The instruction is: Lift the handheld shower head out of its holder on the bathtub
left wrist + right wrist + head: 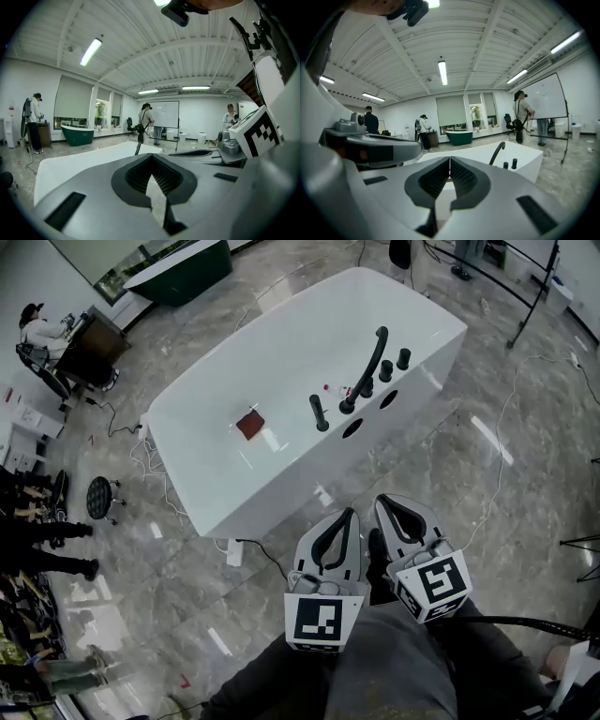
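Note:
The white bathtub [216, 484] stands on the marble floor ahead of me. On its right rim the black handheld shower head [319, 413] stands upright in its holder, beside a curved black spout [370, 367] and black knobs [394, 365]. A red object [250, 424] lies inside the tub. Both grippers hang side by side well short of the tub, above my lap. The left gripper [350, 514] [151, 157] is shut and holds nothing. The right gripper [382, 501] [449, 159] is also shut and holds nothing. The right gripper view shows the spout [497, 152] and the tub [525, 161] beyond the jaws.
Cables trail over the floor around the tub, with a white plug box [234, 552] at its near corner. A black stool [98, 495] and several people stand at the left. A green tub [183, 273] sits at the far back. Stand legs [534, 296] rise at the right.

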